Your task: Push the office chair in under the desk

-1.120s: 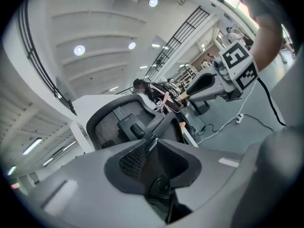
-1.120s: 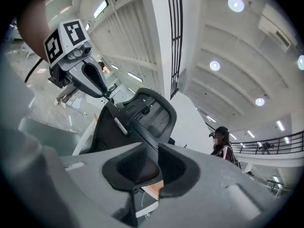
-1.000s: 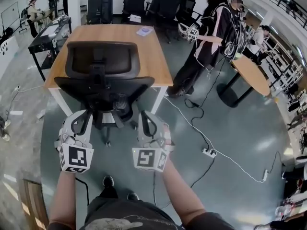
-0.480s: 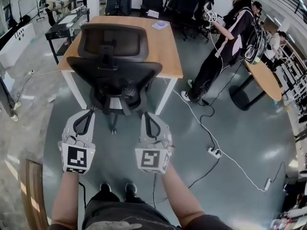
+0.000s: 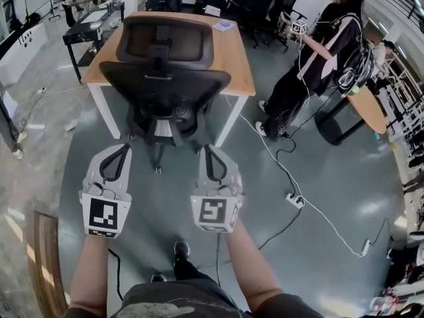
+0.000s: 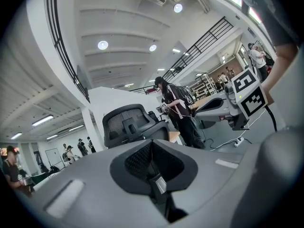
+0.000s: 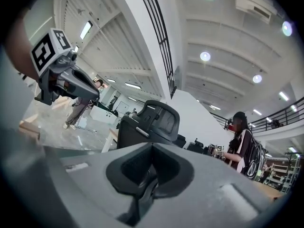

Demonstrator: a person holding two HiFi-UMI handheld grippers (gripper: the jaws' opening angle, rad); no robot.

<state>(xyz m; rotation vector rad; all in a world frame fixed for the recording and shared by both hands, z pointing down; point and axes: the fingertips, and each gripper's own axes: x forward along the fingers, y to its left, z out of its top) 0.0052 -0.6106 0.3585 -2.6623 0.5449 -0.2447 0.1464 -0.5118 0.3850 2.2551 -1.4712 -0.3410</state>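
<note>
A black mesh-backed office chair stands with its back toward me at the near edge of the wooden desk, its seat partly beneath the top. My left gripper and right gripper point level at the chair's lower back, side by side, both shut with nothing between the jaws. A small gap seems to separate their tips from the chair. The chair rises beyond the left gripper in the left gripper view. In the right gripper view the chair stands ahead of the right gripper.
A person in black holding grippers stands right of the desk. A white cable and power strip lie on the floor at right. A round table is far right, black chairs behind, a dark cart at left.
Both grippers have moved forward with the person, who has taken a step. The chair now stands further in against the desk.
</note>
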